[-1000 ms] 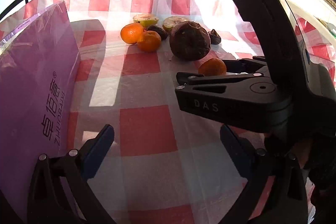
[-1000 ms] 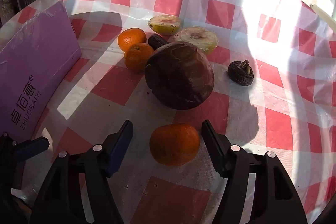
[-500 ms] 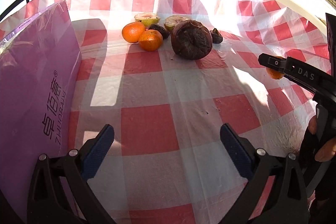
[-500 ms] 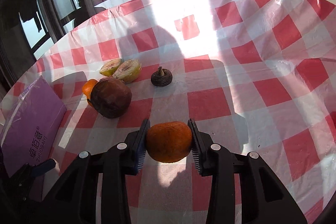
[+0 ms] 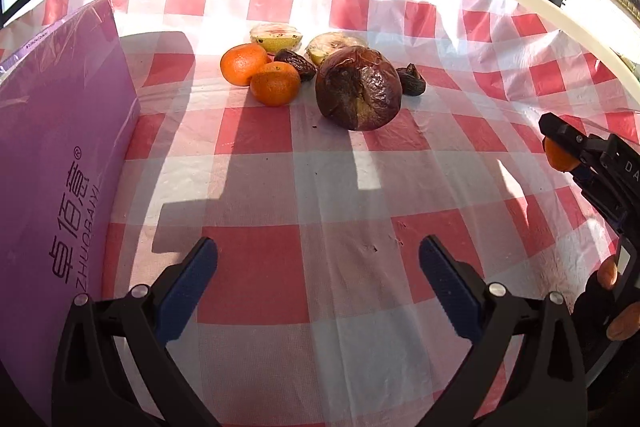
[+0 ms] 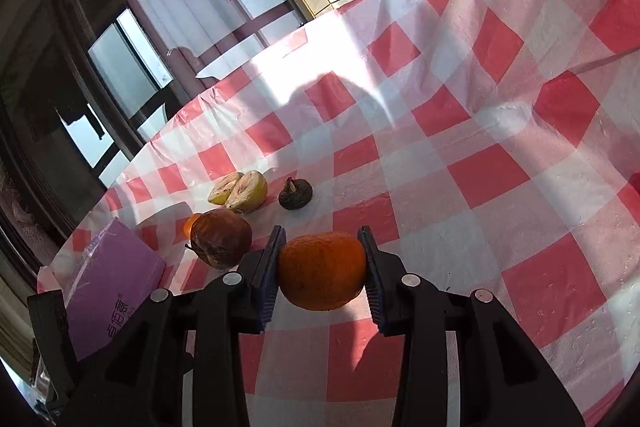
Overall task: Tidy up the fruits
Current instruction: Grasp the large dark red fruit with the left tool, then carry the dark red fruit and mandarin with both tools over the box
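While the left gripper (image 5: 318, 269) is held wide open and empty, the fruit pile (image 5: 320, 79) is seen ahead of it. To its right, a mandarin (image 6: 322, 271) is clamped squarely in the right gripper (image 6: 322, 273), carried clear of the pile, which lies off to that gripper's left.

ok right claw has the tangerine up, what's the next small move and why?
Probably carry it on over the open cloth, away from the pile. The right claw is shut on the tangerine, clear of the tablecloth, so the pick is done. The other fruit, the two tangerines and the big wrinkled dark fruit, sit clustered near the purple box. No container is visible.
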